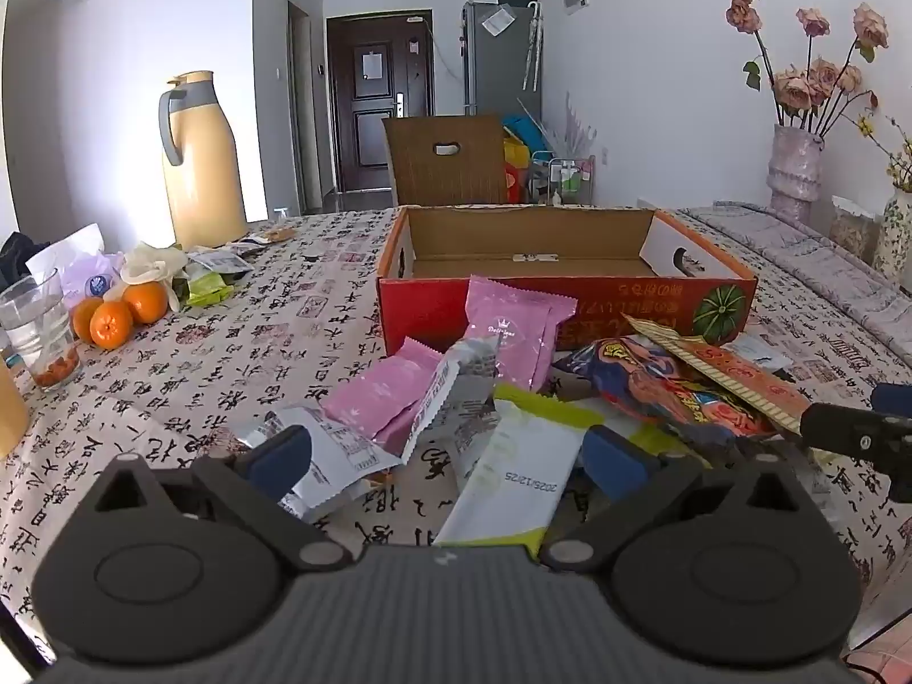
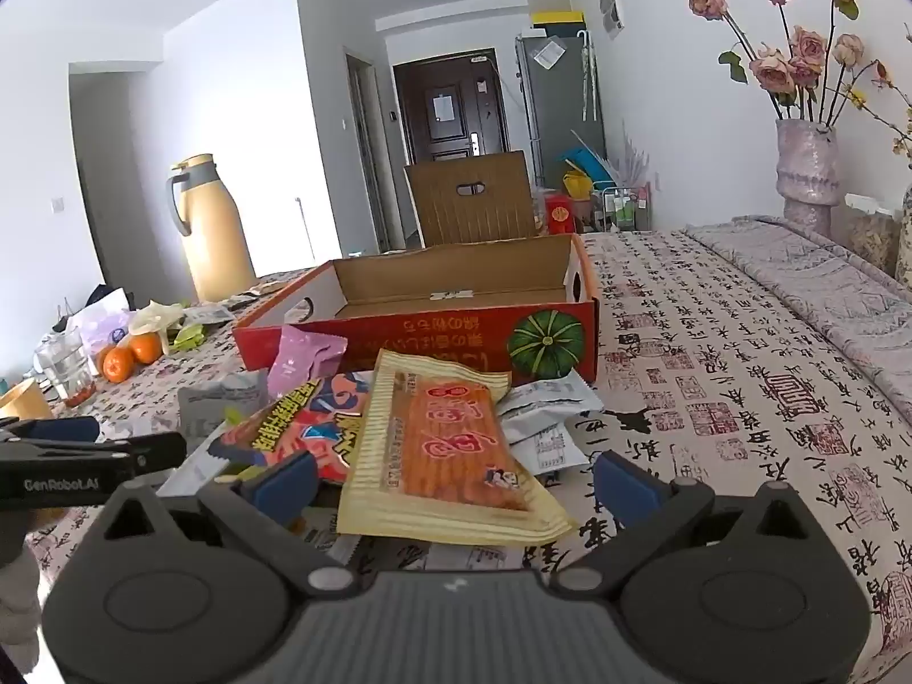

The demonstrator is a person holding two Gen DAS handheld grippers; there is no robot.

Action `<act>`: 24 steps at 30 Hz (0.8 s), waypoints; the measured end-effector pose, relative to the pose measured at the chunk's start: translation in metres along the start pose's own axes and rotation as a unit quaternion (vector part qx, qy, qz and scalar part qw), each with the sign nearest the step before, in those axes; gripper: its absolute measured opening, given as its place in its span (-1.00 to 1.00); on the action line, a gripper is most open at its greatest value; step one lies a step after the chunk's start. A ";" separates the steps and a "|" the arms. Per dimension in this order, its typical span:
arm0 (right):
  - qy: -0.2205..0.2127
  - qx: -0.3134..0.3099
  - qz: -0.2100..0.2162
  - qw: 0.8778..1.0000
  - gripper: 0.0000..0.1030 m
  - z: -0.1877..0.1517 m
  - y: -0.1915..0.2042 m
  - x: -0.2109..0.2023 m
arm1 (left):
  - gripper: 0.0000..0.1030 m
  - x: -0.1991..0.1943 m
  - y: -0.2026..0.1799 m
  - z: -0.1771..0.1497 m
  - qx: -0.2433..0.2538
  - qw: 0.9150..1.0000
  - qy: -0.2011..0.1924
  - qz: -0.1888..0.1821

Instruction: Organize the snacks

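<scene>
Left claw (image 1: 447,456) spread wide, lower centre, over a white-and-lime snack packet (image 1: 516,479) partly hidden behind its body. Right claw (image 2: 456,481) wide around a yellow-orange flat snack pouch (image 2: 450,450); contact unclear. Pile overlaps, lower packets covered, before the open red cardboard box (image 2: 399,336) at mid-frame on the calligraphy-print surface (image 2: 712,399).

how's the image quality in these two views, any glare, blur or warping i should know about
Left wrist view: strong backlight washes out the wall behind the thermos, fisheye bends the table edge, and the white-green packet between the open left gripper stays sharp. Right wrist view: dark corner vignetting, even daylight, soft shadows, legible print on the yellow-orange packet ahead of the open right gripper.
</scene>
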State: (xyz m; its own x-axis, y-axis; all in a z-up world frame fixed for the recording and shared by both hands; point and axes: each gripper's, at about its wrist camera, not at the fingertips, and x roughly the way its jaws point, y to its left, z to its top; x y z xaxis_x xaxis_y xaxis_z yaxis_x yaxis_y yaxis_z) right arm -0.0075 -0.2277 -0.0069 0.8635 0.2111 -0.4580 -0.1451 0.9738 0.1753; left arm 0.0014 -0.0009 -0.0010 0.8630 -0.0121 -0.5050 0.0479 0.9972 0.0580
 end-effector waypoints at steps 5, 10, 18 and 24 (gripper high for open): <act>0.003 -0.004 -0.004 1.000 1.00 -0.001 0.002 0.000 | 1.00 -0.008 -0.002 0.002 -0.007 1.000 -0.007 -0.007; 0.006 -0.004 -0.005 1.000 1.00 0.000 0.000 -0.002 | 1.00 -0.007 -0.002 0.001 -0.008 1.000 -0.013 -0.008; 0.010 -0.002 -0.006 1.000 1.00 -0.003 0.000 0.000 | 1.00 -0.006 -0.002 0.001 -0.010 1.000 -0.012 -0.006; 0.009 -0.002 -0.006 1.000 1.00 -0.003 0.000 0.000 | 1.00 -0.006 -0.003 0.000 -0.008 1.000 -0.013 -0.006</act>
State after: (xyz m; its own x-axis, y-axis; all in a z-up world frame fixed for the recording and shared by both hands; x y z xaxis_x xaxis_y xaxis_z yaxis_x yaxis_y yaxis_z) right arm -0.0084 -0.2278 -0.0097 0.8561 0.2009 -0.4761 -0.1370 0.9766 0.1657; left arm -0.0037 -0.0035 0.0020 0.8748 -0.0253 -0.4838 0.0503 0.9980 0.0388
